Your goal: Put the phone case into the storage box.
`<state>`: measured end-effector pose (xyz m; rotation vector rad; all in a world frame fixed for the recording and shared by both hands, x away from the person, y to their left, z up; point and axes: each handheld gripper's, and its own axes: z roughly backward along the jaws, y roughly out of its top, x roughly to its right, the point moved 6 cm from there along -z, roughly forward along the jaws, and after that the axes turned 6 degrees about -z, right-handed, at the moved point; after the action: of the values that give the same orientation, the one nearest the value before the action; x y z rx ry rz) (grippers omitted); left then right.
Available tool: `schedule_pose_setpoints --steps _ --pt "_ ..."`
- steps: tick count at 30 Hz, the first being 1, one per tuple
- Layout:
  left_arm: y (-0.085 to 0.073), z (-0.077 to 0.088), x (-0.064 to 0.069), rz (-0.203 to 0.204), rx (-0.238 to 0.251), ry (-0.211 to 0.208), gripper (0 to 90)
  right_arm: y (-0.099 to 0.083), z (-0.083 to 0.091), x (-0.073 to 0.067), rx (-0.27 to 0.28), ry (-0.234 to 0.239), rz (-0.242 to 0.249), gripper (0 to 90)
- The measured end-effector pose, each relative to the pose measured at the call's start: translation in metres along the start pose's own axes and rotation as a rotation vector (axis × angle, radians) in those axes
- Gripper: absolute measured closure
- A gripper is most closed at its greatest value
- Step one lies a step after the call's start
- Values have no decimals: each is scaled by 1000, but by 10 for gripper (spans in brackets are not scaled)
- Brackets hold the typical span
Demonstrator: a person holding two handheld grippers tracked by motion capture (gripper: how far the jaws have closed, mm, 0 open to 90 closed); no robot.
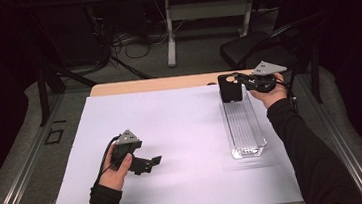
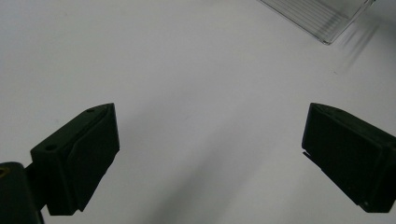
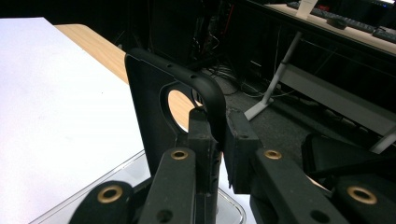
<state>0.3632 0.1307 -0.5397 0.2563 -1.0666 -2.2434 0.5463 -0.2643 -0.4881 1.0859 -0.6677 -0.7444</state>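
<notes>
A black phone case [image 1: 230, 88] with a round camera hole stands upright over the far end of a long clear plastic tray [image 1: 244, 126]. My right gripper [image 1: 243, 81] is shut on the case's right edge. In the right gripper view the case [image 3: 149, 107] rises between the jaws of the right gripper [image 3: 219, 126], and the tray's rim [image 3: 133, 163] lies just beneath. My left gripper [image 1: 152, 162] rests low over the white sheet at the front left and points right. Its jaws stand wide apart in the left gripper view, the left gripper [image 2: 210, 154] holding nothing. A tray corner [image 2: 322, 18] shows far off.
A white sheet [image 1: 182, 132] covers most of the wooden table [image 1: 152, 84]. Behind the table stand a black chair [image 1: 244, 48] and another desk [image 1: 210, 8], with cables on the floor [image 1: 128, 42]. Metal rails run along both sides.
</notes>
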Motion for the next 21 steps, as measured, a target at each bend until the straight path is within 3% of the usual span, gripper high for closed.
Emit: schedule_pose_setpoints --steps 7,21 --pt "-1 -2 1 5 -5 -4 44 -1 -2 5 6 -11 7 825" --pt "-1 -4 2 9 -9 -5 44 -7 0 18 -45 -79 68 794"
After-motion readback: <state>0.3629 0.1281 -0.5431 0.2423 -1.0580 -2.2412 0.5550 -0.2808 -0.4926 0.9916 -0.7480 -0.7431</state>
